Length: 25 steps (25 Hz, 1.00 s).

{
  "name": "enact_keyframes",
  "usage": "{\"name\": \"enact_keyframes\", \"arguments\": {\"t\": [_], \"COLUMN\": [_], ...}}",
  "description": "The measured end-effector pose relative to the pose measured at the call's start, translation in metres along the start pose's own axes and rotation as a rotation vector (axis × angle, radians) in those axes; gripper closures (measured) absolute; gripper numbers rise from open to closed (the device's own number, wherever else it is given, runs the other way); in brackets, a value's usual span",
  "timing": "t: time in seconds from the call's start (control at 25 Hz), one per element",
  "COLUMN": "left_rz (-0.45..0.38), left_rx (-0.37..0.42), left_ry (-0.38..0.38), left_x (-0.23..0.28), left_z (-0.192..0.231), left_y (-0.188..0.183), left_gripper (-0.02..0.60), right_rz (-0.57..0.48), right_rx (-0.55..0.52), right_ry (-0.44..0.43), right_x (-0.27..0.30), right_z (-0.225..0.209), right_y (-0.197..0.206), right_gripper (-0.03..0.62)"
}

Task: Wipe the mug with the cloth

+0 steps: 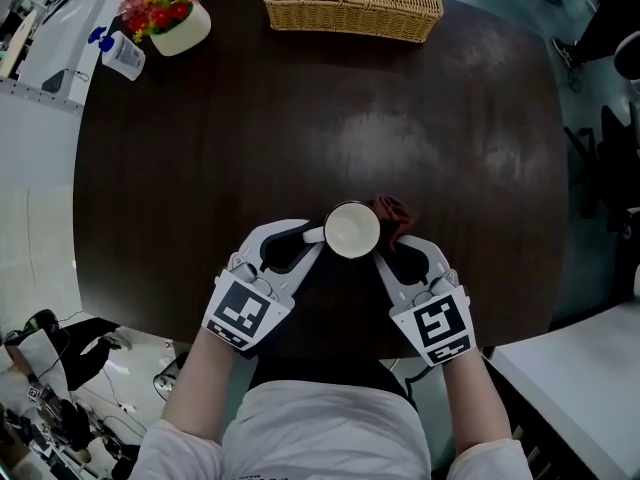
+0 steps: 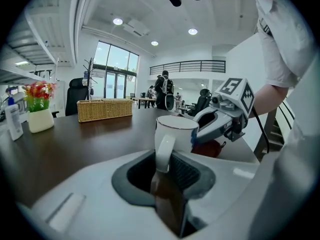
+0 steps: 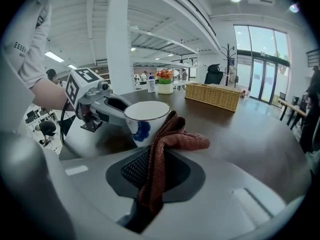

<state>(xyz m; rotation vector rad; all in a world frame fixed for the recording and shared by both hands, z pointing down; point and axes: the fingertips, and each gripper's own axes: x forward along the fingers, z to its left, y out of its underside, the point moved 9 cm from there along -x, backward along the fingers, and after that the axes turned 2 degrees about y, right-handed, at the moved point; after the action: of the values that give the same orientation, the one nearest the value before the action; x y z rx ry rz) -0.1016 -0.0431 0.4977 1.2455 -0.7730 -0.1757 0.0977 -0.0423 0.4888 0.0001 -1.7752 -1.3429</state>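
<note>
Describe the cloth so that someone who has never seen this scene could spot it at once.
Find the dark table; near its front edge is a white mug. The cloth is pinched in the right gripper, against the mug's side. It is the only soft, rust-red, woven thing there.

Dark wood table (image 1: 300,128) in front of me. Wicker basket (image 1: 352,3) at far edge, flower pot (image 1: 178,26) and spray bottle (image 1: 121,56) far left.

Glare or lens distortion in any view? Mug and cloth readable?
Head view: pale light glare on the dark table, mug sharp. Left gripper view: heavy fisheye, black corners, mug in focus. Right gripper view: same fisheye, cloth crisp, windows bright.
</note>
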Motion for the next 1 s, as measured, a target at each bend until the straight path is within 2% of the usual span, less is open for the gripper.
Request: {"name": "enact_keyframes", "arguments": {"t": [0.28,0.48,0.6,0.76,0.88,1.0], "left_rz": [0.004,0.012,0.028,0.029,0.03,0.047], "left_rx": [0.003,0.019,0.022,0.035,0.018,-0.011], "left_ry": [-0.005,0.009,0.037,0.055,0.053,0.039], "left_x": [-0.001,-0.002,-0.004,-0.003,-0.002,-0.003], "left_z": [0.001,-0.002,-0.005,-0.002,0.0,-0.001], "left_y": [0.002,0.004,0.003,-0.001,-0.002,-0.003], "left_gripper": [0.502,0.502,0.503,0.503,0.502,0.502], "right_rz": [-0.001,0.031,0.085,0.079,0.092,0.096], "right_rx": [0.0,-0.072,-0.082,-0.088,-0.141,-0.213], "right_ry": [-0.051,-0.117,-0.056,0.002,0.022,-0.013], "right_x": [-0.007,-0.019,-0.03,-0.036,-0.028,-0.012], "right_z": [0.026,0.04,0.028,0.0,-0.022,-0.038], "right_y": [0.005,0.01,0.012,0.0,-0.009,-0.02], "right_gripper": [0.514,0.514,0.514,0.514,0.514,0.513]}}
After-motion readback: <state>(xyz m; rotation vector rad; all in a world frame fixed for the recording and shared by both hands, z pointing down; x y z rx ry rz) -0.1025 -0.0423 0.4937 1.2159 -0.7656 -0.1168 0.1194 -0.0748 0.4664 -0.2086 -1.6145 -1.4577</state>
